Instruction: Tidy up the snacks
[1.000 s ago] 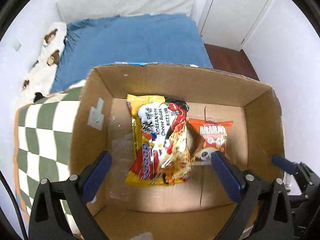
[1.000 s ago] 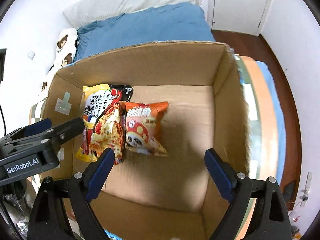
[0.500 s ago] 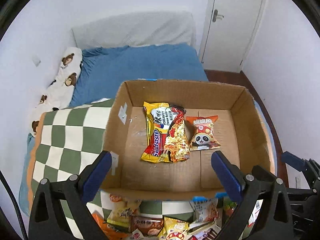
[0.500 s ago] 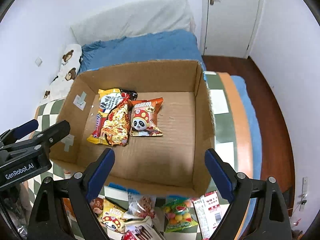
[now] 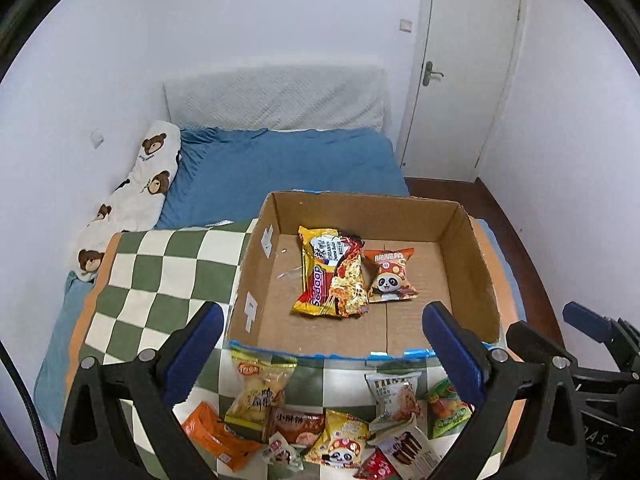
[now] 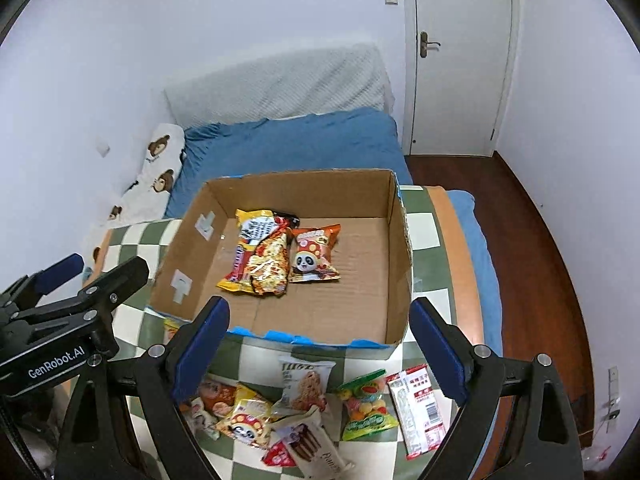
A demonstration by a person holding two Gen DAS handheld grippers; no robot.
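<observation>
Left gripper (image 5: 324, 352): fingers wide apart, holding nothing.
Right gripper (image 6: 320, 348): fingers wide apart, holding nothing.
Loose snacks (image 6: 304, 412): heaped on the checkered blanket (image 5: 160, 272) against the box's near wall.
Cardboard box (image 5: 472, 264): holds noodle packet (image 5: 332, 276) touching panda bag (image 5: 390, 276).
Bed (image 5: 288, 168): behind the box.

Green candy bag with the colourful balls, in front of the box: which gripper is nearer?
Right. The green candy bag lies between the open right gripper's fingers, toward the right one. The open left gripper sits further left; the bag lies behind its right finger.
</observation>
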